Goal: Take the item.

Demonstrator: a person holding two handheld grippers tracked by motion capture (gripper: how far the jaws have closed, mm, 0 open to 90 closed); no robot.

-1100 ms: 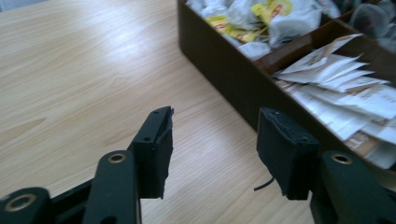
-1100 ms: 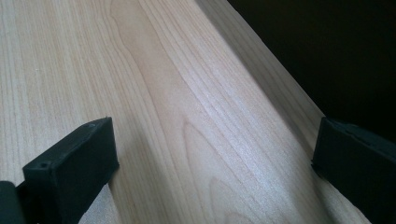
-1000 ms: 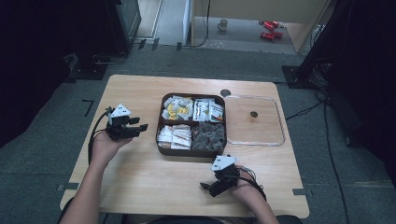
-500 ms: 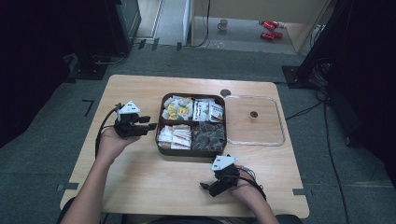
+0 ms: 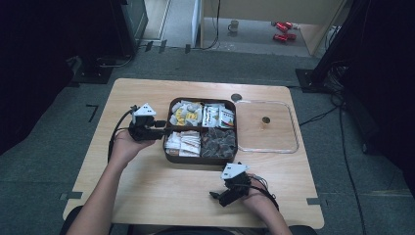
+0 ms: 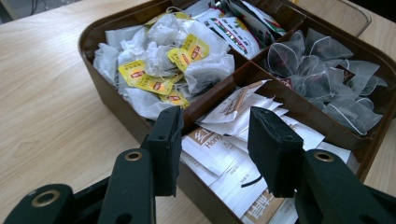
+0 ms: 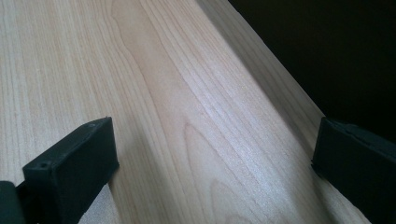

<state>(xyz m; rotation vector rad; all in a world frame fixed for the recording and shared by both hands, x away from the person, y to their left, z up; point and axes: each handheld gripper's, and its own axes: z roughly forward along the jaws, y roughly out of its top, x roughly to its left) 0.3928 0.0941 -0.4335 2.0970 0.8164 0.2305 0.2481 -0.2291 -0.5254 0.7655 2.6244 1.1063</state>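
The right gripper point(image 5: 221, 197) is rested near the table's front edge point(image 5: 195, 215), jaws spread wide, nothing held. Farther, the left gripper point(image 6: 215, 135), parted and empty, is aimed at the white sachets point(image 6: 233, 154) in the brown tray point(image 5: 169, 157). Nothing seems yet taken out; the clear lid point(image 5: 292, 147) is lying beside the tray.

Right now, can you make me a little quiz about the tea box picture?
1. How many compartments does the brown tray have?
2. True or false: the left gripper is holding a tea bag.
3. Which lies nearest the left gripper: A) yellow-tagged tea bags, B) clear lid, C) white sachets?

Key: 1. Four. 2. False, its jaws are open and empty. 3. C.
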